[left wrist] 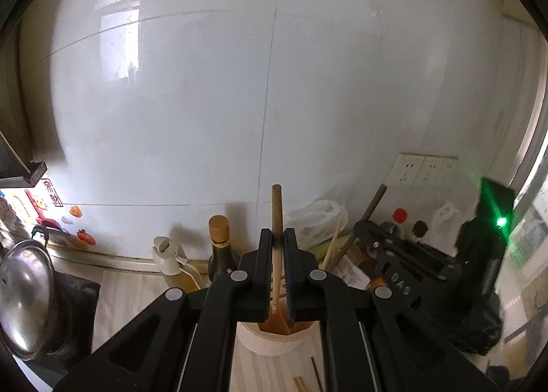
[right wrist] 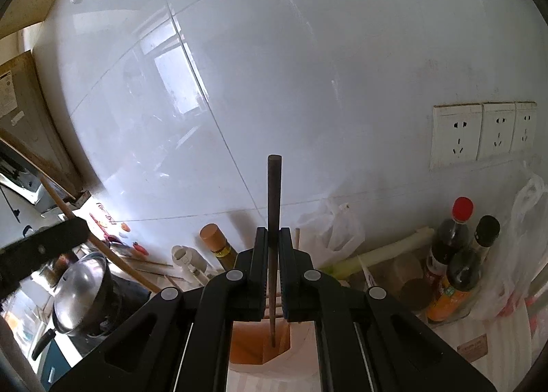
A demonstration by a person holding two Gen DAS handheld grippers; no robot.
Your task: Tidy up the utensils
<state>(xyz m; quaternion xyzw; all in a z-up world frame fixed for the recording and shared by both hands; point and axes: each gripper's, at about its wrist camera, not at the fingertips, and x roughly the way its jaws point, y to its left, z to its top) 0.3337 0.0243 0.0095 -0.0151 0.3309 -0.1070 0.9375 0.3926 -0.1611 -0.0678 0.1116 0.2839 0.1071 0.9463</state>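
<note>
Each hand-held gripper is clamped on an upright chopstick, left [left wrist: 277,241] on a pale wooden chopstick [left wrist: 276,217], right [right wrist: 273,237] on a dark brown chopstick [right wrist: 274,193], tips aimed into the round white utensil holder [right wrist: 304,340] on the desk, likely for upright storage.

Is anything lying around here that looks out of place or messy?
Yes. A few loose chopsticks lie flat on the counter beside the utensil holder instead of standing in it. Meanwhile the left gripper holds a light chopstick and the right gripper a dark chopstick, both upright over the holder.
</note>
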